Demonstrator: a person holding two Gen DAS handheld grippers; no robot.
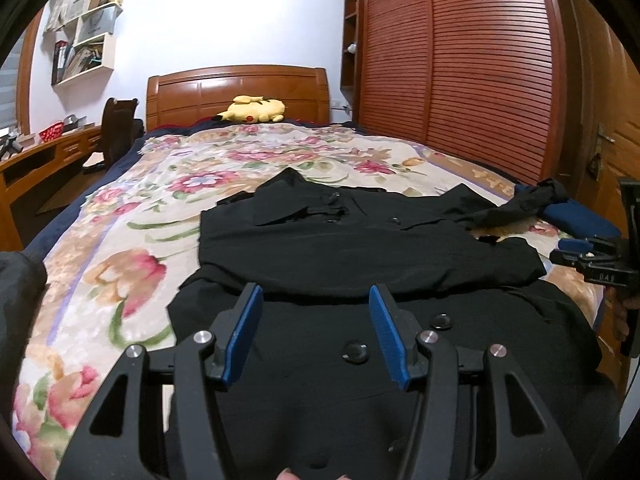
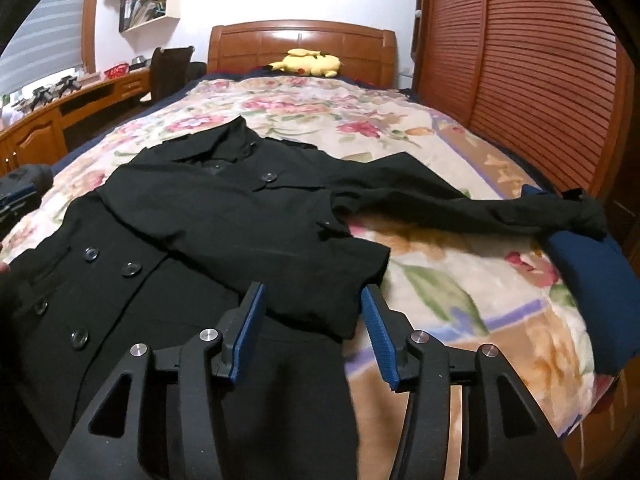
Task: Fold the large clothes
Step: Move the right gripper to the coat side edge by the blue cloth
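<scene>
Black cloth fills the near half of both views: a large coat (image 2: 208,216) lies spread on a bed covered by a floral blanket (image 2: 320,108). One sleeve (image 2: 256,264) has been laid across the chest, its cuff ending near the coat's right edge. The other sleeve (image 2: 480,204) stretches out to the side, its end resting on a dark blue cushion (image 2: 588,280) at the bed's edge. Dark round buttons (image 2: 131,269) run down the lower front.

The left gripper (image 1: 316,300) hovers over the lower front of the coat with its blue pads (image 1: 244,332) standing apart; the cloth shows between them and nothing is gripped. The right gripper (image 2: 312,300) sits above the folded sleeve's cuff, jaws parted, and its pads (image 2: 378,340) press on no cloth; the cuff lies below and between them. From the left wrist view the right gripper (image 1: 580,256) appears at the far right edge, beside the coat's side, with part of a hand (image 1: 628,312) behind it.

At the head of the bed a yellow plush toy (image 1: 256,110) rests against the wooden headboard (image 1: 236,88). A slatted wooden wardrobe (image 1: 460,60) stands along one side, and a wooden desk (image 2: 60,116) with a dark chair (image 2: 170,72) stands along the other, under white wall shelves (image 1: 86,48).
</scene>
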